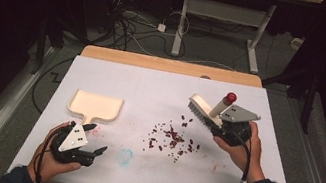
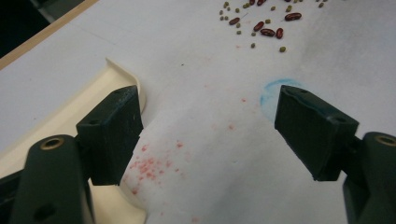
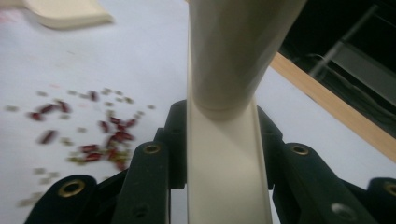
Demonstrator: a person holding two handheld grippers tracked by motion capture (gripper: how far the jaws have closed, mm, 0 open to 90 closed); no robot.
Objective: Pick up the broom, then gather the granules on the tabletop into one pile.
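A cream dustpan [image 1: 96, 105] [image 2: 60, 121] [image 3: 65, 11] lies flat at the left of the white table cover, handle toward me. My left gripper [image 1: 95, 139] [image 2: 210, 116] hovers open just past that handle, its left jaw over the handle's edge and nothing between its jaws. Red and small greenish beans [image 1: 173, 139] [image 2: 266, 31] [image 3: 107, 140] are scattered at the table's middle. My right gripper [image 1: 222, 125] [image 3: 222, 121] is shut on a cream brush [image 1: 208, 110] [image 3: 229, 70] with a red-tipped handle. The brush is held tilted just right of the beans, bristles facing them.
A blue ring smudge [image 1: 125, 156] [image 2: 273, 91] and red stains [image 2: 149, 163] mark the cover near my left gripper. The wooden table edge [image 1: 170, 65] runs along the far side. Beyond it, a desk frame and cables [image 1: 183, 24] sit on the floor.
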